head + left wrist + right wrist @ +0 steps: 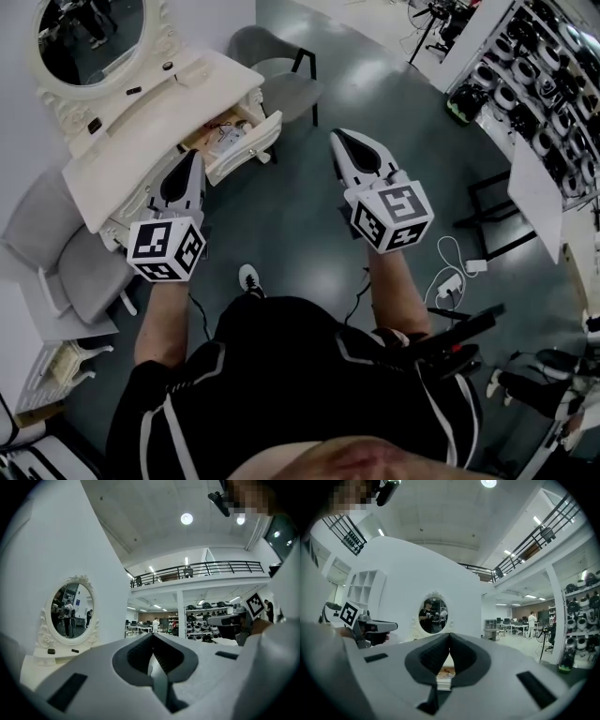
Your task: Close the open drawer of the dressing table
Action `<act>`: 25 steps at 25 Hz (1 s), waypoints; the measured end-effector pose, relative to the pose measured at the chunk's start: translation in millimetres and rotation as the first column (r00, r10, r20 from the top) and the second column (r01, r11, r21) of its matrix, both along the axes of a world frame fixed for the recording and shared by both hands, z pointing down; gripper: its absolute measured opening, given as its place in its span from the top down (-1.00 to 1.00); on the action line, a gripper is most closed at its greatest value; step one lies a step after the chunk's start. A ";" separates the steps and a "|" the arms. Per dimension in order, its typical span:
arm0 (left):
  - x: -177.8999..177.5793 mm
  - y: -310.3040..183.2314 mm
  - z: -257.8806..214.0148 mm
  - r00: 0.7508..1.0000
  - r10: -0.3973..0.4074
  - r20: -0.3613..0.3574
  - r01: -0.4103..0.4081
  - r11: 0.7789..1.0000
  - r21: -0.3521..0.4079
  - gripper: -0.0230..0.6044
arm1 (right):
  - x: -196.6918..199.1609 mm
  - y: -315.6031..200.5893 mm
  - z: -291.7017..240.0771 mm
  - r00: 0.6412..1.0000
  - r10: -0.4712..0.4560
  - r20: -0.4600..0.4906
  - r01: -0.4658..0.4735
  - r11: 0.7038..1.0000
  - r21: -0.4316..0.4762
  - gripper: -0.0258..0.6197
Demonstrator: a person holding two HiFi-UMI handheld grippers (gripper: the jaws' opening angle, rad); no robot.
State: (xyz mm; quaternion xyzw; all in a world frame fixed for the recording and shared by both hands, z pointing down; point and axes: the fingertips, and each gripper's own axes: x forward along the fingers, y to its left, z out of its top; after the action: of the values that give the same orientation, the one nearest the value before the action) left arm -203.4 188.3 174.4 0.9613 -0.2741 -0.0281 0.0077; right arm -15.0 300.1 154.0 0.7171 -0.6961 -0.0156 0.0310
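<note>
The cream dressing table [141,155] with an oval mirror [91,37] stands at the upper left of the head view. Its drawer [246,142] is pulled out toward the floor, with small items inside. My left gripper [194,156] hovers over the table's front edge just left of the drawer, jaws shut and empty. My right gripper [339,137] is in the air to the right of the drawer, apart from it, also shut and empty. In the right gripper view the drawer front [445,680] shows low behind the shut gripper [450,637]. The left gripper [153,637] points level with the mirror [70,611].
A grey chair [274,67] stands behind the drawer and two grey seats [58,251] are left of the table. Shelves of helmets [548,66] line the right. A white table [542,192] and floor cables [455,274] lie at the right.
</note>
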 end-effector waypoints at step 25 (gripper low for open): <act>35.5 -209.1 22.5 0.999 0.041 -0.017 -0.041 0.998 -0.044 0.92 | 37.5 -197.0 11.4 0.996 0.083 -0.022 -0.085 0.994 -0.070 0.91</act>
State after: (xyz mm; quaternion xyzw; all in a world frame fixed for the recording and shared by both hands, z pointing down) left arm -167.9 -20.8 196.9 0.9660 -0.2549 -0.0297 0.0318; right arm 22.5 103.1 165.4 0.7440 -0.6652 0.0035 0.0634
